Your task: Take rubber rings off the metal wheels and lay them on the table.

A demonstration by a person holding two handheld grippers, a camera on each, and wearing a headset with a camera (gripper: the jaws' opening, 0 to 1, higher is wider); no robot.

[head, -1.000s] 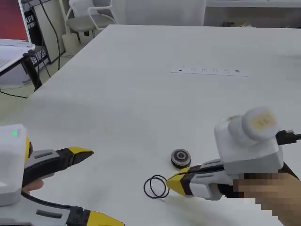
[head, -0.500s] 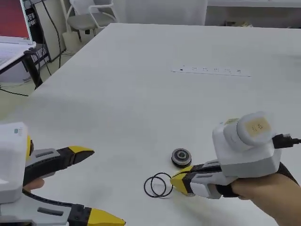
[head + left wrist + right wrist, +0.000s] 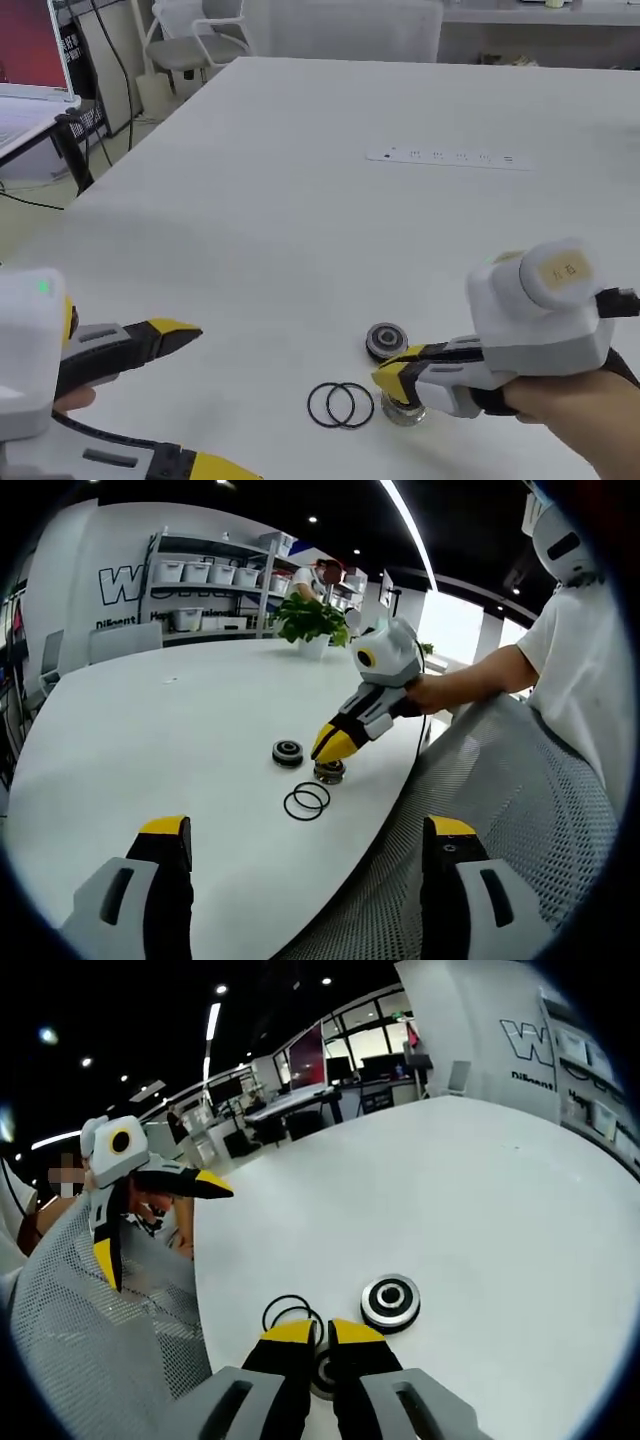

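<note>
White worktop (image 3: 300,200), task pieces grouped at its near right. Right gripper (image 3: 393,378) comes in from the right, held in a hand (image 3: 560,415). Its yellow-tipped fingers (image 3: 290,1332) are drawn together to a thin slit, tips down on the top of the near metal wheel (image 3: 405,413). The right gripper view shows that wheel (image 3: 322,1368) just under and between the two tips. Whether they pinch a ring or the rim there cannot be made out. Second metal wheel (image 3: 385,340) lies flat just beyond the tips, a black band around it, apart from the near wheel. In the right gripper view this far wheel (image 3: 390,1302) sits right of the fingers. Two black rubber rings (image 3: 340,405) lie flat on the worktop just left of the near wheel, overlapping each other, clear of both grippers. Left gripper (image 3: 205,398) is at the near left, well apart from the pieces, fingers (image 3: 165,830) spread wide and holding nothing. From the left gripper view: right gripper (image 3: 335,745) tipped down onto the near wheel (image 3: 329,771), far wheel (image 3: 288,752) to its left, rings (image 3: 306,800) nearest the camera. A white socket strip (image 3: 448,157) lies far off across the worktop.
</note>
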